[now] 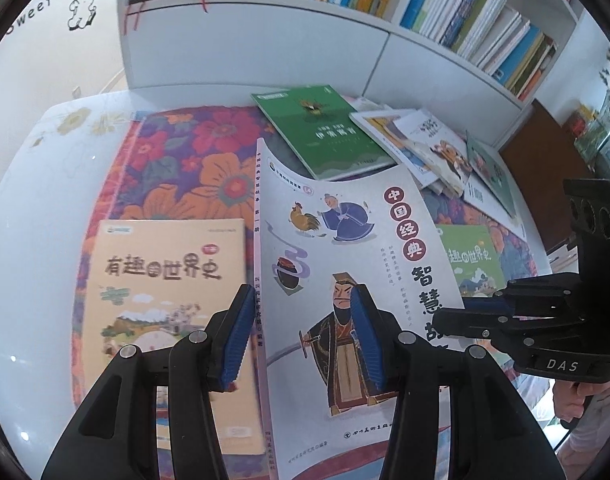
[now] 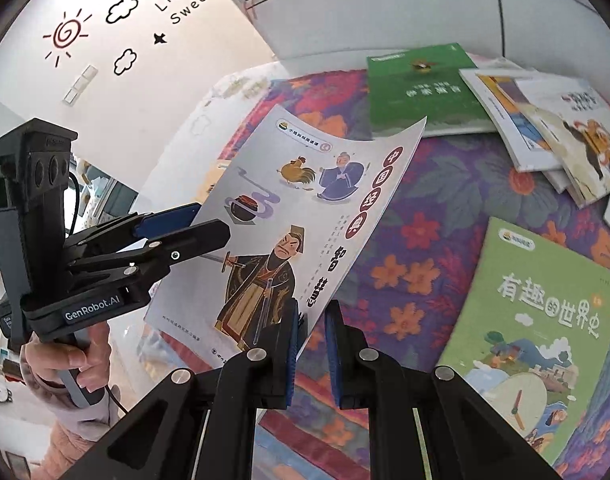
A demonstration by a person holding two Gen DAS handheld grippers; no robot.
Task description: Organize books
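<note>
Pads of the right gripper (image 2: 313, 340) are pressed together on the near side edge of the white story book (image 1: 345, 240), pinching it. The left gripper (image 1: 301, 338) has its jaws partly spread with the spine edge of the same book between them. I cannot tell if its pads press on the book.

So the white story book hangs in the air between the two grippers, tilted, above the flowered cloth (image 1: 185, 160). I think this is the carry step: one book is up and needs a home.

Just past the left gripper, on its left, lies a yellow book (image 1: 165, 280). To the right of the right gripper lies a light green book (image 2: 537, 320). Farther ahead are a dark green book (image 1: 321, 128) and a messy pile of books (image 1: 433, 148).

Farthest ahead stands the white bookshelf (image 1: 265, 12) — it is packed with upright books (image 1: 465, 12). Next, I think, the book must be stood up straight and slid into a gap there, and the gaps look tight.
</note>
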